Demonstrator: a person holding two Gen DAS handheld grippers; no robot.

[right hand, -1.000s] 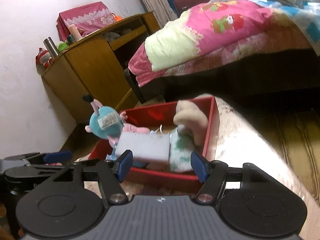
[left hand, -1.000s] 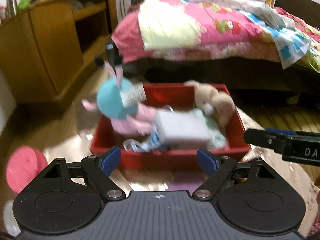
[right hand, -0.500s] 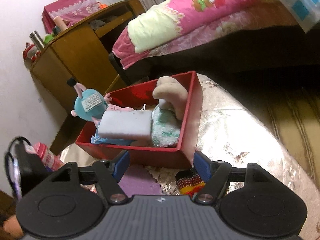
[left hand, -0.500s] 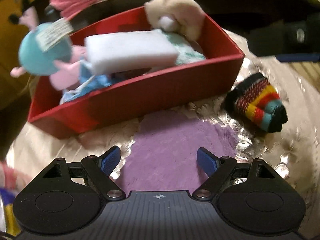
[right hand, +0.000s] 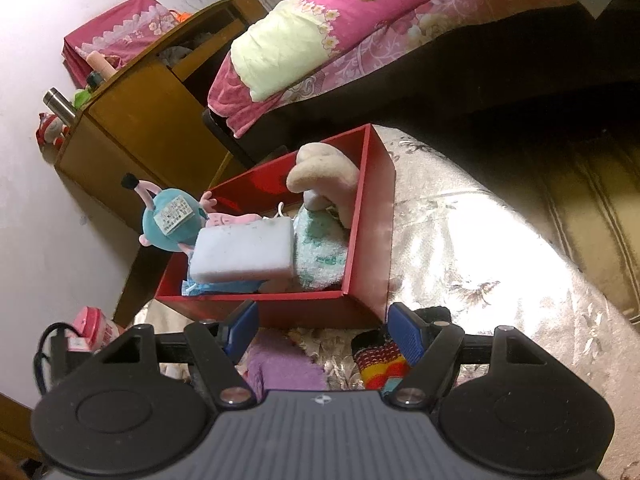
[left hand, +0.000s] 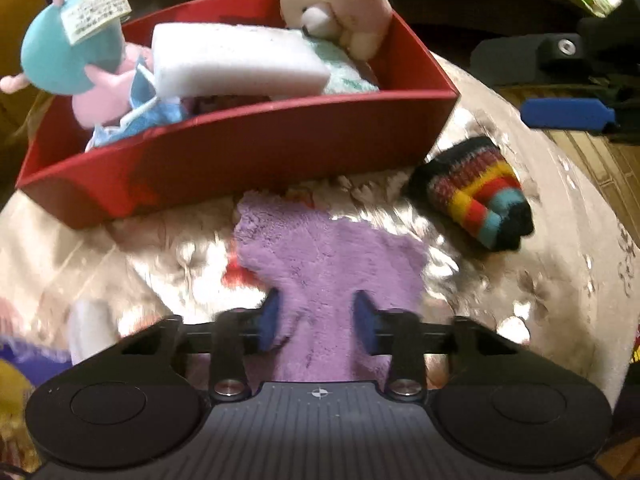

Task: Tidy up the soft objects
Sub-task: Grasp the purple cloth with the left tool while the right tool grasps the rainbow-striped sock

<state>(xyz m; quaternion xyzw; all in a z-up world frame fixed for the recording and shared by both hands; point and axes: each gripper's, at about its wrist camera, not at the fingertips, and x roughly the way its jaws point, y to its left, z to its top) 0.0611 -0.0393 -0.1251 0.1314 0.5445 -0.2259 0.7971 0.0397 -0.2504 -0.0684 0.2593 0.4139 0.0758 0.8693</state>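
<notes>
Since a moment ago the left gripper (left hand: pixel 316 320) has dropped onto the purple cloth (left hand: pixel 332 264) just in front of the red box (left hand: pixel 248 152), and its jaws have just been closing, now pinching the cloth; the right gripper (right hand: pixel 320 332) hangs with jaws apart near the box, above the striped sock (right hand: pixel 380 364); plush toys and a white sponge (left hand: pixel 236 60) lie inside the box.

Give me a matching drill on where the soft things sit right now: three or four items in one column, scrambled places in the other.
Items:
1. purple cloth
2. striped knit piece
3. white sponge
4. beige bear

Places:
A. in a far corner of the red box
B. on the table, beside the box's corner
C. between the left gripper fingers
D. on top of the box's pile

Pairs: 1-C, 2-B, 3-D, 4-A
</notes>
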